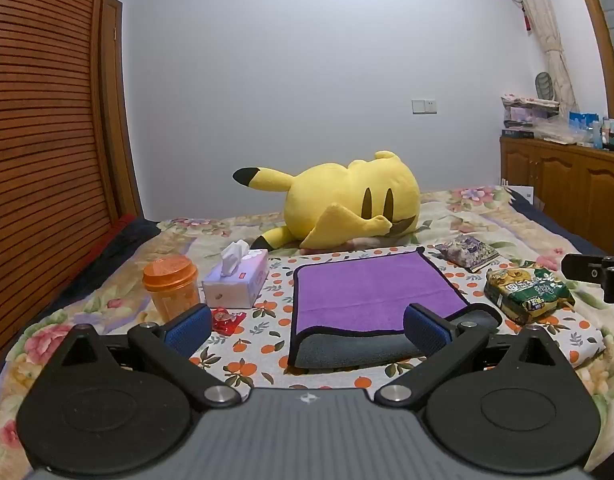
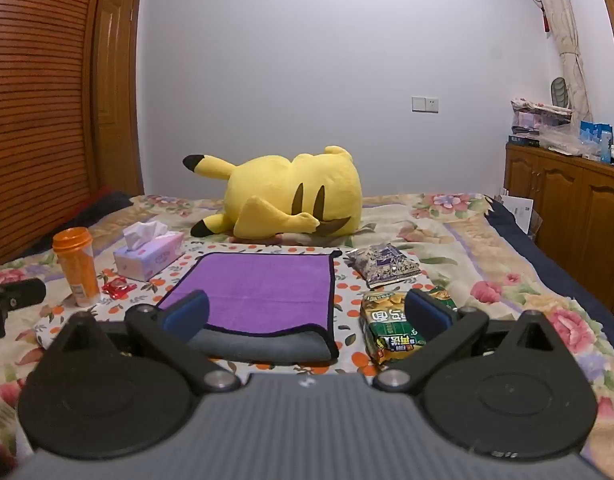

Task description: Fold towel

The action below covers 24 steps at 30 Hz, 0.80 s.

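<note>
A purple towel with a dark border and a grey underside lies on an orange-print cloth on the bed; it also shows in the right wrist view. It is folded once, with the grey fold along its near edge. My left gripper is open and empty, just short of the towel's near left part. My right gripper is open and empty, over the towel's near right corner. Part of the right gripper shows at the right edge of the left wrist view, and part of the left gripper at the left edge of the right wrist view.
A yellow plush toy lies behind the towel. An orange bottle, a tissue box and a red wrapper sit left. A green snack bag and a purple packet lie right. Wooden cabinets stand far right.
</note>
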### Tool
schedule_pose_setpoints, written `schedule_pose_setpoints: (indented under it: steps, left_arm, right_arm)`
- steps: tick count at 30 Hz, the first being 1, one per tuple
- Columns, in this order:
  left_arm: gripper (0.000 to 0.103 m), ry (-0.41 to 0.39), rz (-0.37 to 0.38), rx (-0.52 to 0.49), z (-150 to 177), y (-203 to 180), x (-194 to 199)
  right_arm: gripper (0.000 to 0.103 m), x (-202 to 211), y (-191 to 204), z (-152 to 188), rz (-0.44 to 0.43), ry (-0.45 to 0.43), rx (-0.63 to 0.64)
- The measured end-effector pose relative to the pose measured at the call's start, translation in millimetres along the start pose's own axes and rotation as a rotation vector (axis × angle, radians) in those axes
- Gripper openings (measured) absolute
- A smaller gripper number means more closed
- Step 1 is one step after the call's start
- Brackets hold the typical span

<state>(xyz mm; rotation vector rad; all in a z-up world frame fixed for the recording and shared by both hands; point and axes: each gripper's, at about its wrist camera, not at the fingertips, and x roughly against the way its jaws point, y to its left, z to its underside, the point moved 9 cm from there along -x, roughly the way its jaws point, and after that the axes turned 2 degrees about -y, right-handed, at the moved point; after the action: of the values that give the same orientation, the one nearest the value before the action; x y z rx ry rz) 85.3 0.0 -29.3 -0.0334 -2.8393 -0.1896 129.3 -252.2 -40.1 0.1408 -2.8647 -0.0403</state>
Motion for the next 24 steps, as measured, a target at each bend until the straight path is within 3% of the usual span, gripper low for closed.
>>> schedule_pose_setpoints:
  steps: [24]
  left_arm:
    - [0.103,-0.003,0.001,0.001,-0.2,0.0,0.3]
  right_arm:
    - [0.103,1.5,-7.4,-1.6,0.001,-0.003,0.002]
